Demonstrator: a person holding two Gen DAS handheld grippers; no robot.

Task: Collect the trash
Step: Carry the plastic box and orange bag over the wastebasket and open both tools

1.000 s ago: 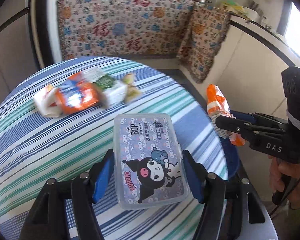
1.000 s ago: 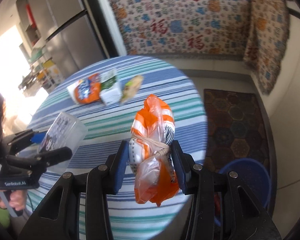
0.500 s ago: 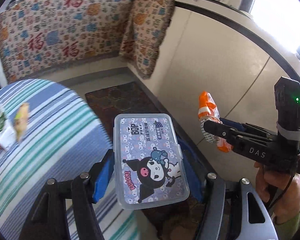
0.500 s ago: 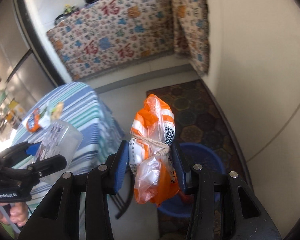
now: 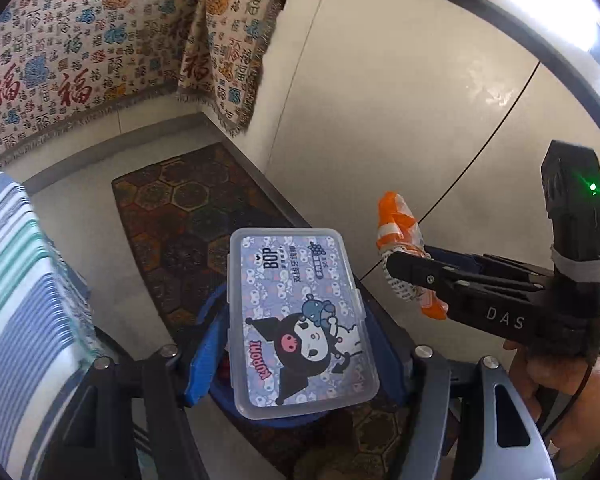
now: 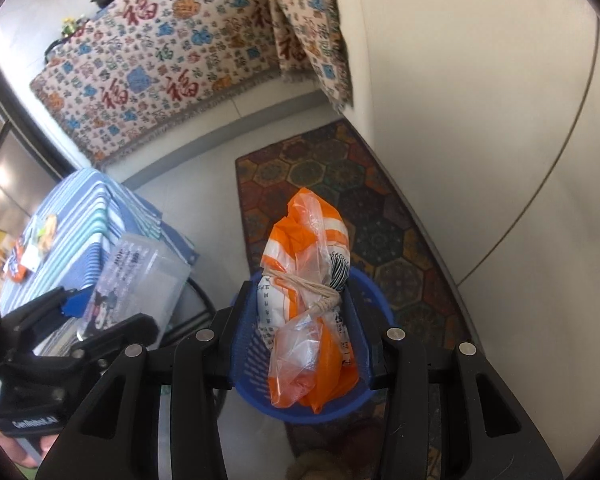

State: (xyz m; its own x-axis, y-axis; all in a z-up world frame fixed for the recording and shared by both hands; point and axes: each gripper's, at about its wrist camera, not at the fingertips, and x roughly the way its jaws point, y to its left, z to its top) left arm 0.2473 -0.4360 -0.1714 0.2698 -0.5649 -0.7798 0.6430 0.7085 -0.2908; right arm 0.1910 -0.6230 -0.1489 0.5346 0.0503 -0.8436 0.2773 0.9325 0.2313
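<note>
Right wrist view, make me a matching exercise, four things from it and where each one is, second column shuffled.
Things:
1. clear plastic box
2. orange and white bag
3. blue basket
4. patterned mat

Places:
A. on the floor along the white wall
B. between the pads of the right hand-held gripper
C. standing on the mat, directly below the bag
D. between the pads of the left hand-held gripper, beside the striped table

Pairs: 1-D, 2-B, 3-C, 4-A
</note>
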